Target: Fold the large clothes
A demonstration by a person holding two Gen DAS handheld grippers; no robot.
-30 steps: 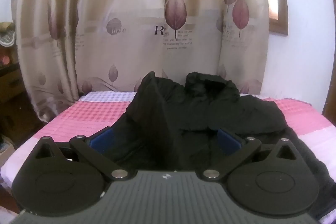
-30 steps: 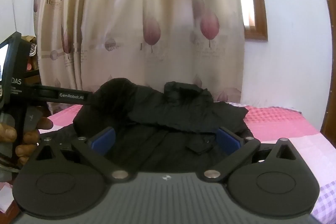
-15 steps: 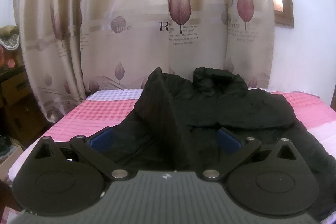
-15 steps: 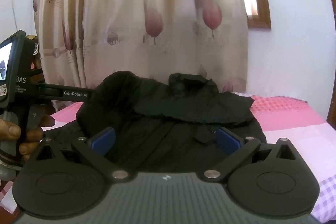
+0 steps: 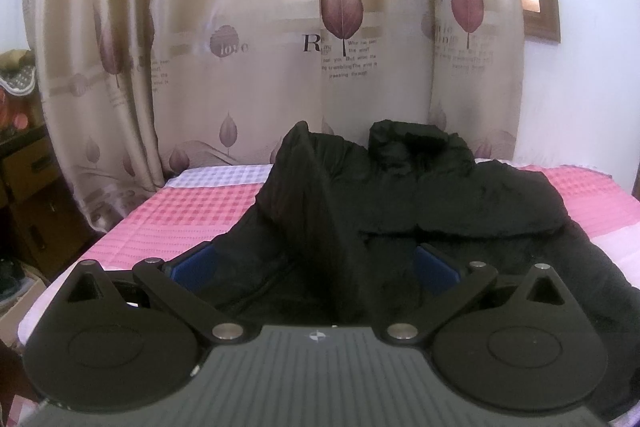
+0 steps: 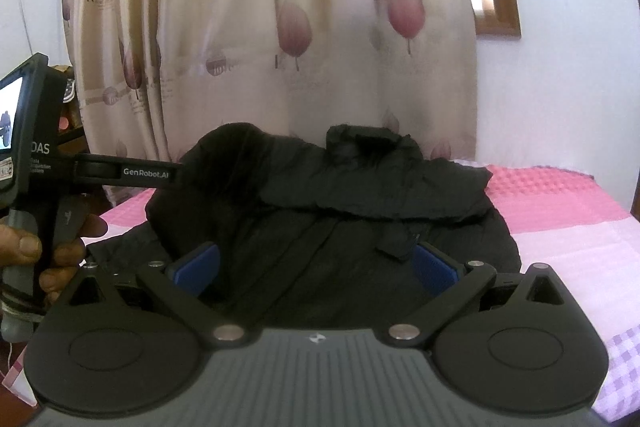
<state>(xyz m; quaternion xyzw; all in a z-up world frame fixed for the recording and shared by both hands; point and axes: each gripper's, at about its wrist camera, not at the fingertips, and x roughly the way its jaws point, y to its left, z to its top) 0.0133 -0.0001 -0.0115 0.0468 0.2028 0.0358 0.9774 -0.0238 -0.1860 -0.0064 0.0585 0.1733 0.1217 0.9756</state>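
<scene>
A large black jacket (image 5: 440, 203) lies on the pink checked bed (image 5: 188, 215), collar toward the curtain. One sleeve is folded across its chest. Its left side stands up in a ridge (image 5: 316, 211) that runs to my left gripper (image 5: 314, 267). The blue pads there stand wide apart, and the fabric between them hides any hold. In the right wrist view the jacket (image 6: 360, 195) lies ahead of my right gripper (image 6: 316, 263), which is open and empty above its lower front. The left gripper (image 6: 176, 173) shows at the left, its tip buried in the raised black fabric.
A beige curtain (image 5: 280, 47) with leaf prints hangs behind the bed. A white wall (image 6: 568, 87) and a wooden window frame (image 6: 500, 7) are at the right. Dark wooden furniture (image 5: 24, 187) stands left of the bed. The person's hand (image 6: 44, 247) holds the left gripper's handle.
Both views have tilted up a little and the jacket sits lower in frame. The raised ridge of fabric stays up at the left gripper.
</scene>
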